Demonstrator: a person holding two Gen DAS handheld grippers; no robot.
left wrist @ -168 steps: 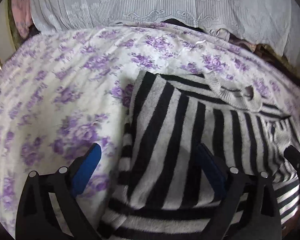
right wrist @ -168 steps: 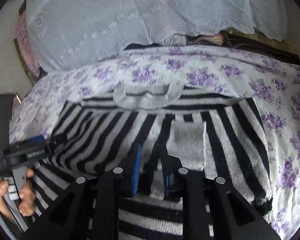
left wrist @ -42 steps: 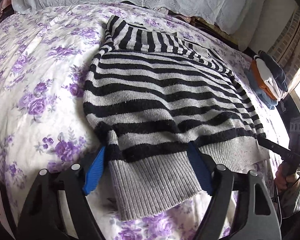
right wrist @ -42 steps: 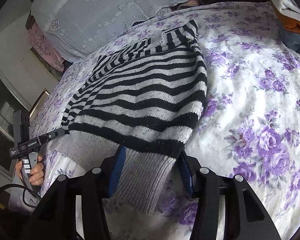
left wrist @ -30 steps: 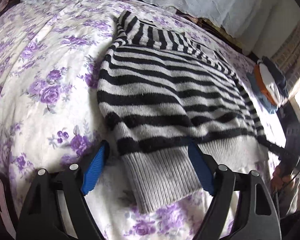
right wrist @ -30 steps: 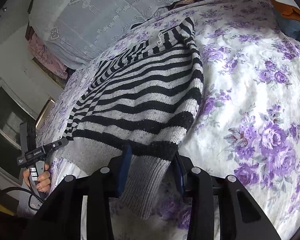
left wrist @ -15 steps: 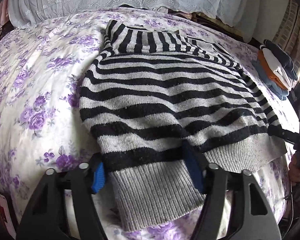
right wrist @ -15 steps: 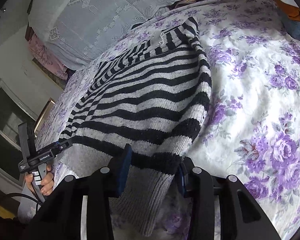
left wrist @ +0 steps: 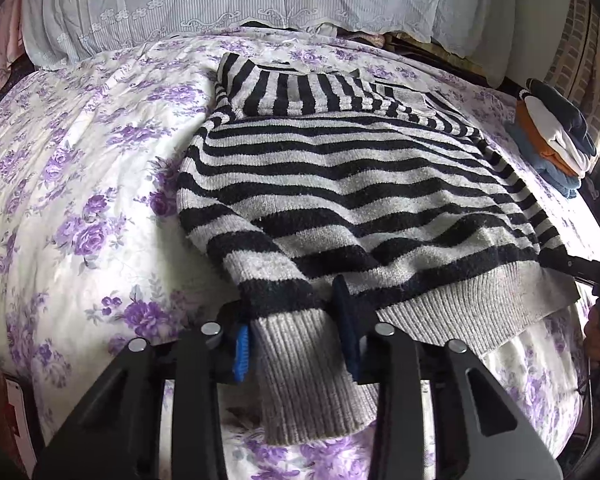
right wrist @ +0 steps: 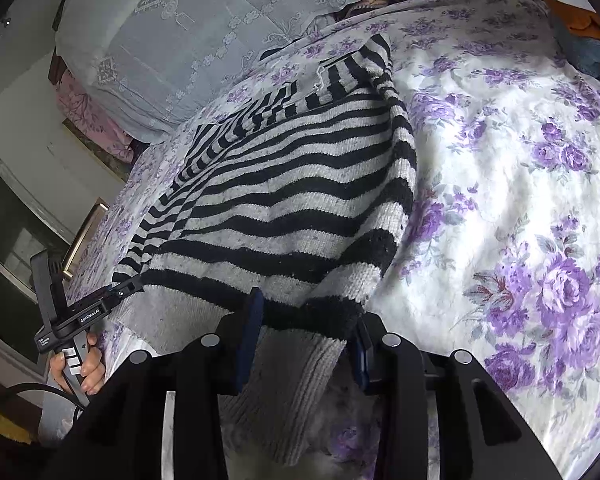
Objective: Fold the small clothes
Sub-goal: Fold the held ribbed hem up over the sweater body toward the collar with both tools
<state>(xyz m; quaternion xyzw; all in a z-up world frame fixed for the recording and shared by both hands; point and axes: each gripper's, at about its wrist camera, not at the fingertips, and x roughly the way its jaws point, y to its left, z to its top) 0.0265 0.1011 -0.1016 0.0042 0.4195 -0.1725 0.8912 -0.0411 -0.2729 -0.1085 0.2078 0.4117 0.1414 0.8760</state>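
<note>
Sweater [left wrist: 340, 184] in black and grey stripes lies spread on a bedspread [left wrist: 80, 200] printed with purple flowers, its collar end toward the lace-covered pillows [left wrist: 260, 0] and its grey ribbed hem toward the cameras. In the left wrist view, the left gripper [left wrist: 296, 344] sits at the near left corner of the hem, where a ribbed cuff hangs down between its blue-padded fingers [left wrist: 242, 348]; the jaws stand at a narrow gap with the pads close against the knit on both sides, but whether they truly pinch it cannot be told. In the right wrist view, the right gripper [right wrist: 306, 340] sits at the opposite corner of the hem in much the same way, its jaws partly closed around the other ribbed cuff, with the cloth bunched between the pads; again a firm grip cannot be confirmed. Each view shows the other gripper at the far corner of the hem. A small stack of folded clothes [left wrist: 556, 140] in orange, white and dark blue rests at the right edge of the bed, well apart from the sweater.
</note>
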